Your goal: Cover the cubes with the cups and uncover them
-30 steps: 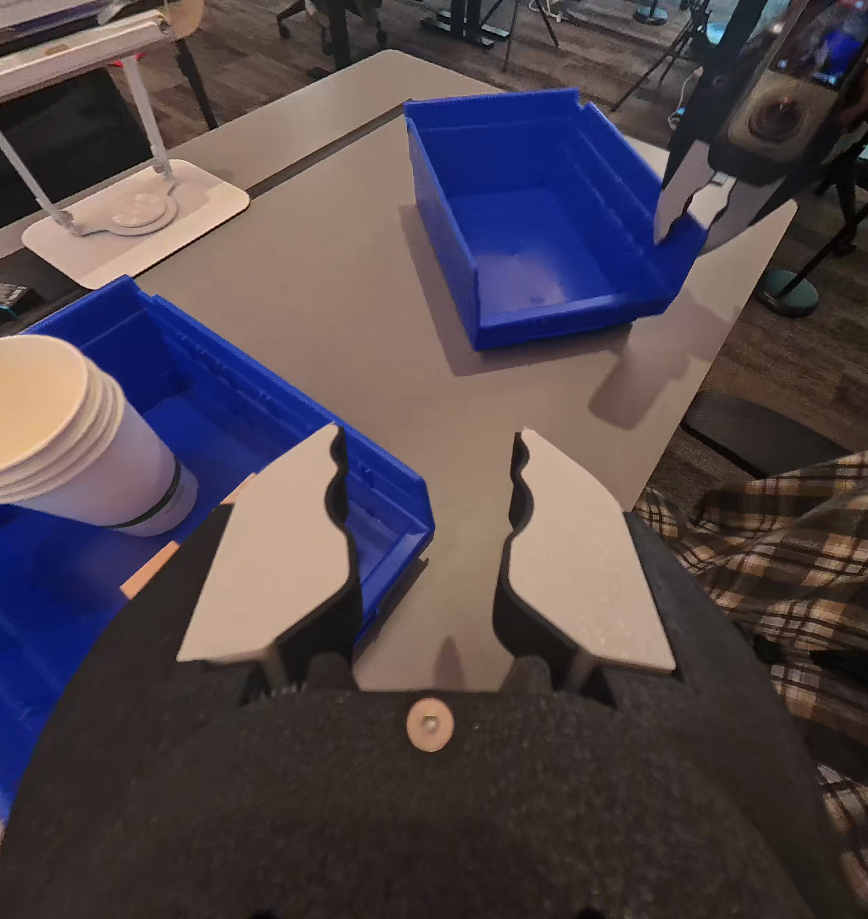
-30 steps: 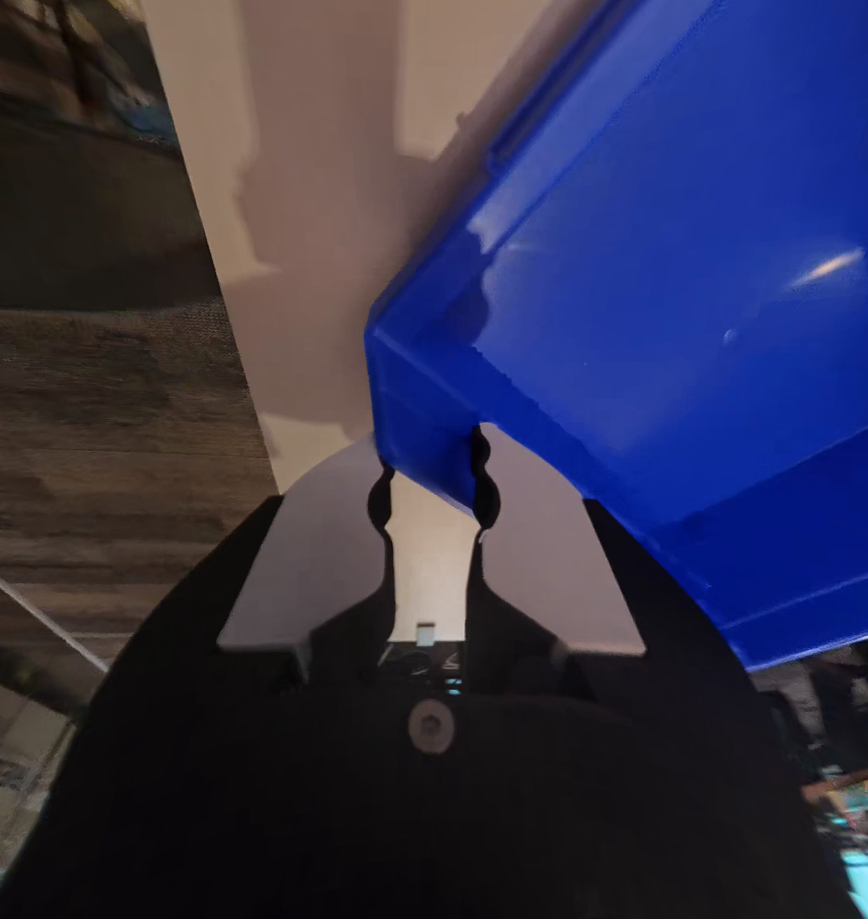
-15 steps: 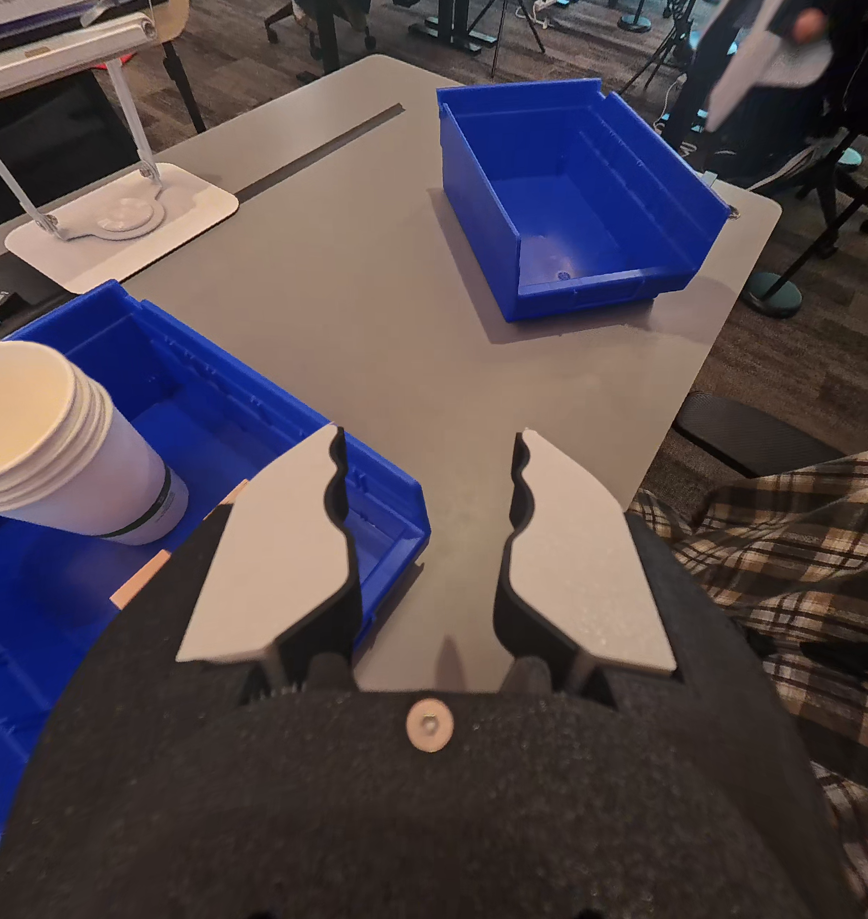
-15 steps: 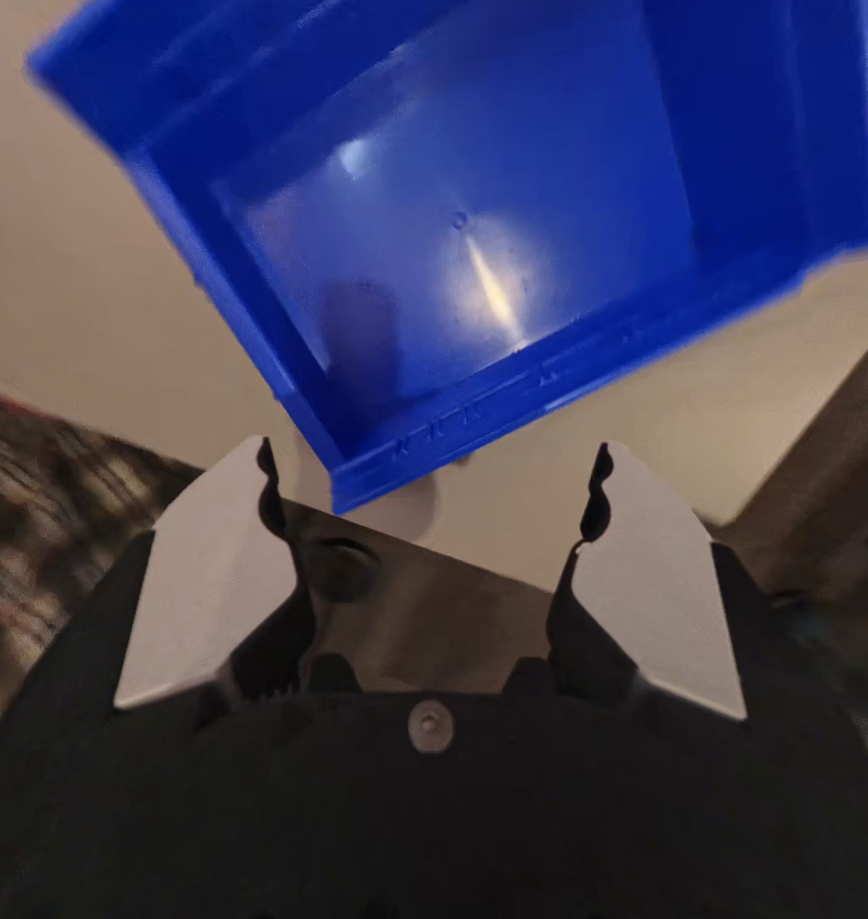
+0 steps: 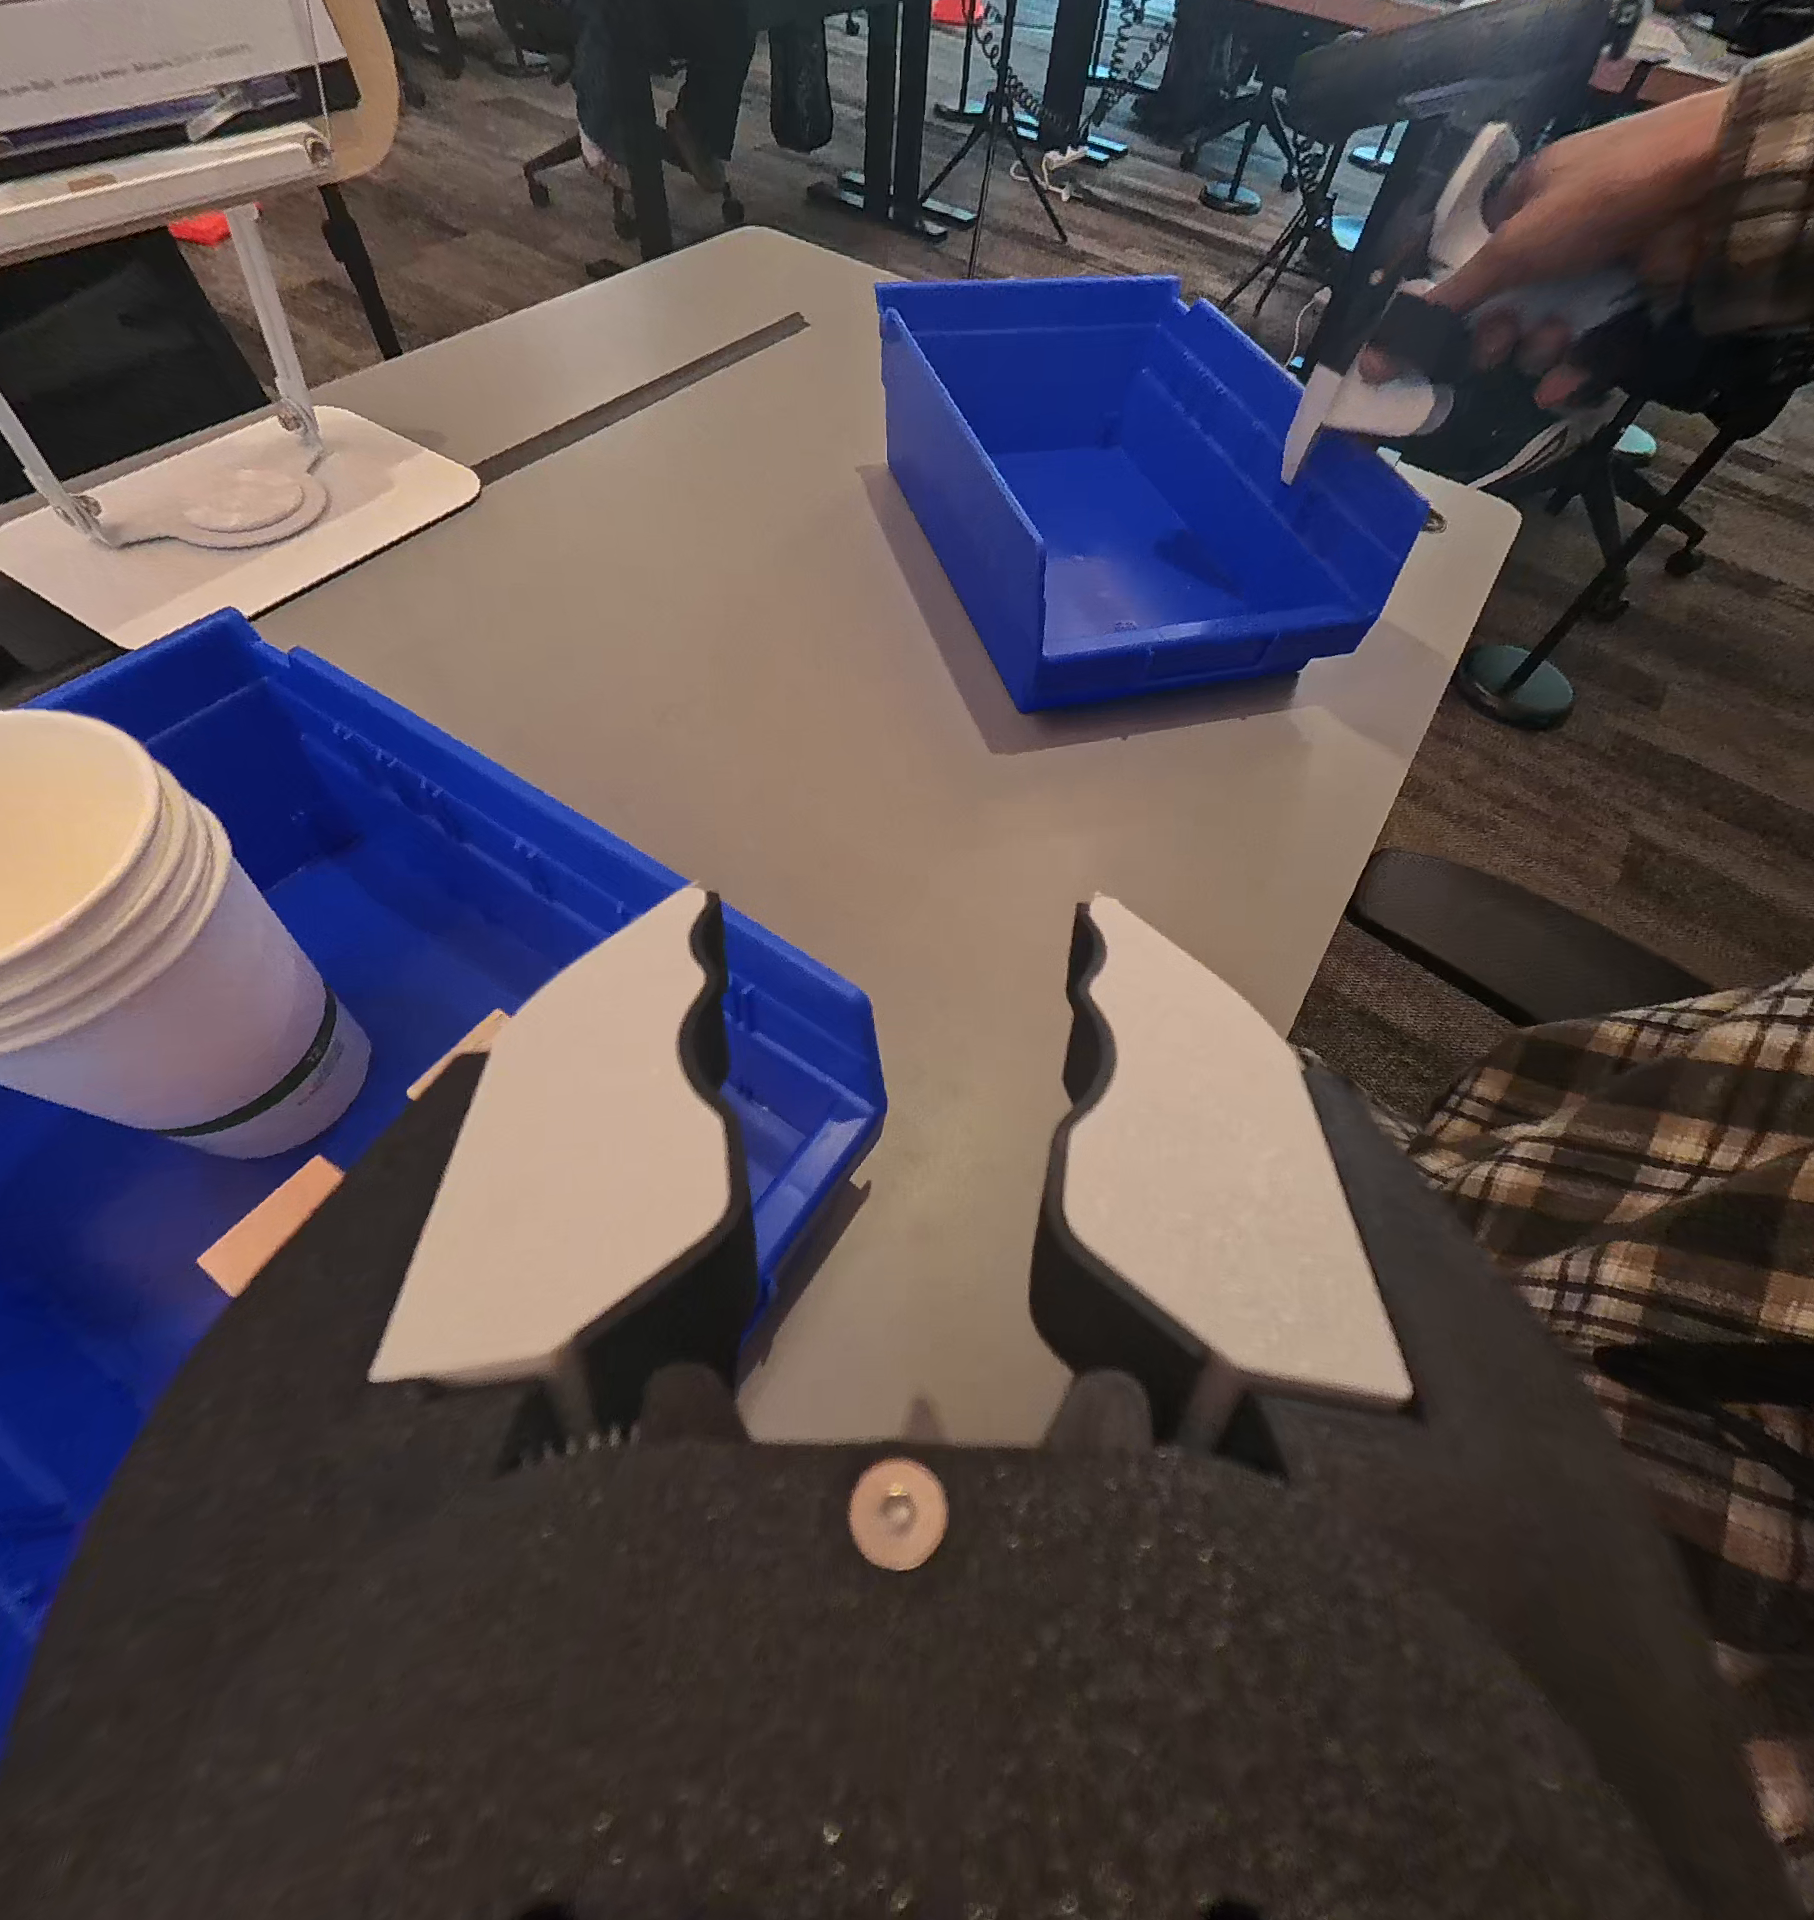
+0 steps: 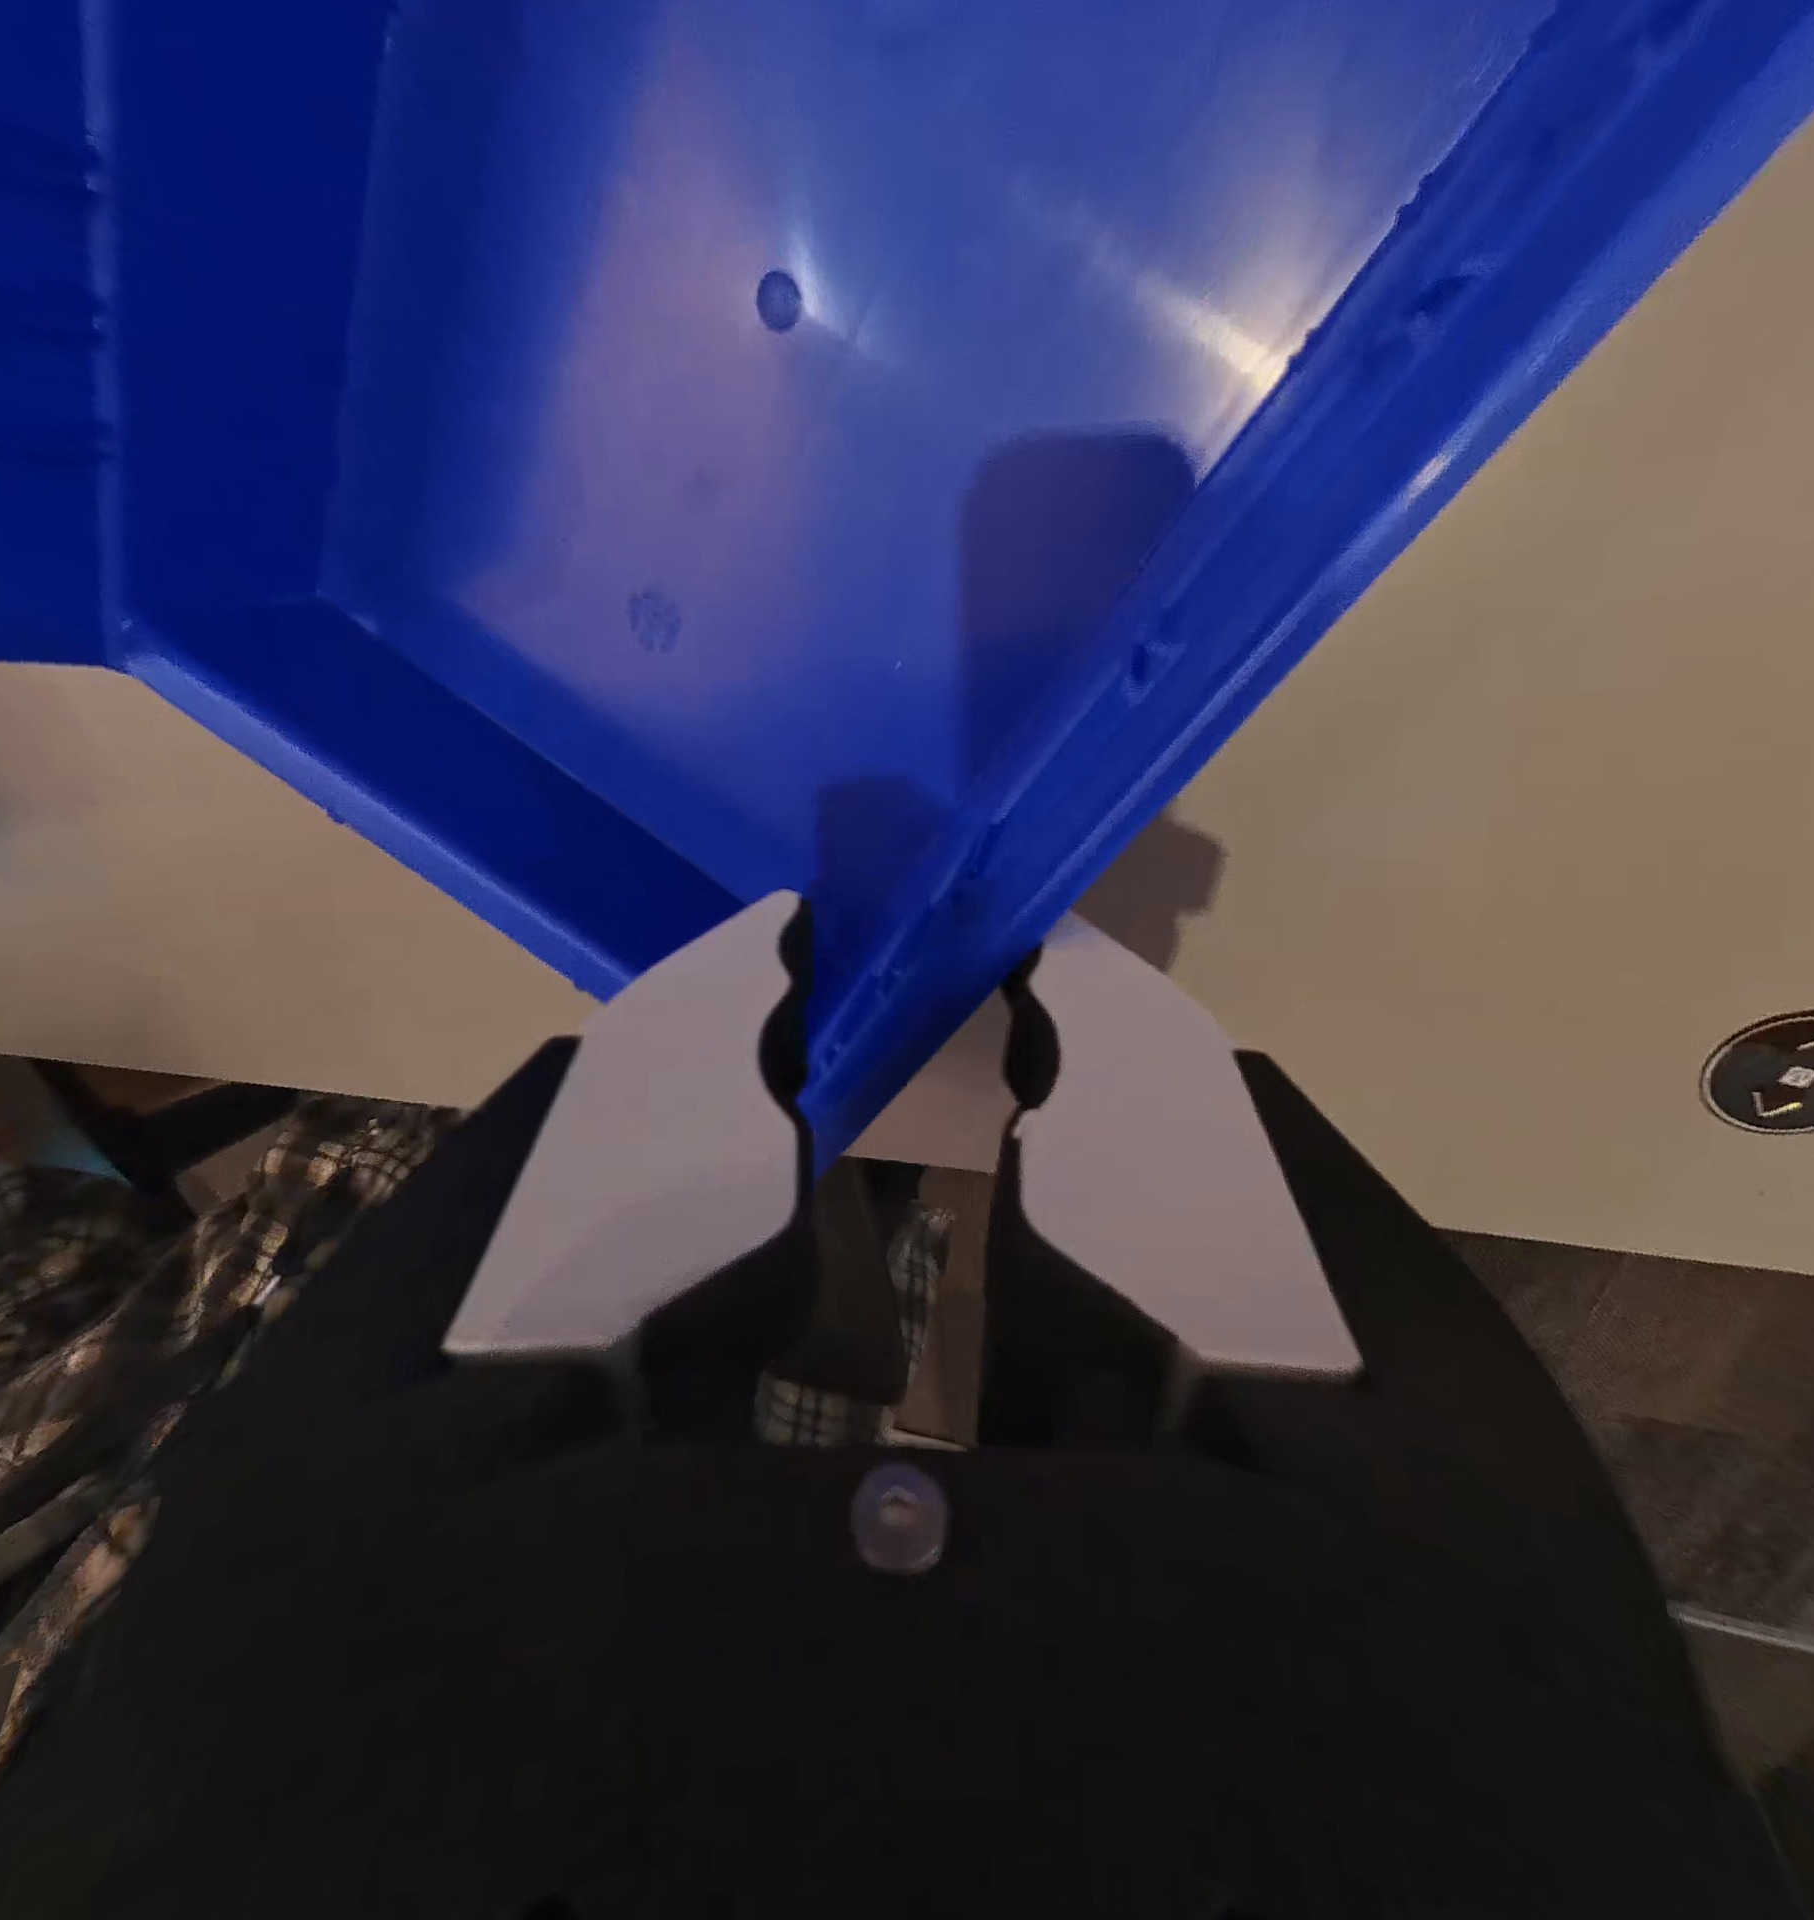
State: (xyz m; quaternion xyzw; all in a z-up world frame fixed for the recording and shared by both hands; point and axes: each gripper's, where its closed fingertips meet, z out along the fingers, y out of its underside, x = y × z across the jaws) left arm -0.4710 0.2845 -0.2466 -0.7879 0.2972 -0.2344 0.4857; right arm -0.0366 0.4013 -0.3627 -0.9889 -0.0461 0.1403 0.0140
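I judge the step in hand to be set-up: no cup has been set over a cube, and my right gripper [image 6: 908, 997] is working on the empty blue bin [image 5: 1142, 499] at the far right of the grey table [image 5: 674, 644], not on a task item. In the right wrist view that gripper's jaws straddle the corner wall of the empty blue bin, one finger inside and one outside; the inner finger touches the wall, but a gap shows at the outer one, so I cannot tell whether the grip is clenched or only closing. In the left wrist view the same gripper shows at the bin's far right wall, held by a hand [image 5: 1568, 239] in a plaid sleeve. My left gripper [image 5: 892, 997] hovers released, jaws spread wide and holding nothing, over the table edge just beside the near blue bin [image 5: 591, 873]. The stack of white paper cups [image 5: 124, 935] stands nested, mouth up, in that near bin, to the left of my left jaws and apart from them. Tan wooden cubes [image 5: 269, 1226] lie on the bin floor beside the stack's base, largely hidden behind my left finger. The next move calls for the left jaws to swing left, clear the bin wall, and close across the top cup's rim so that a single cup separates from the stack. Risk: the nested cups may lift together.
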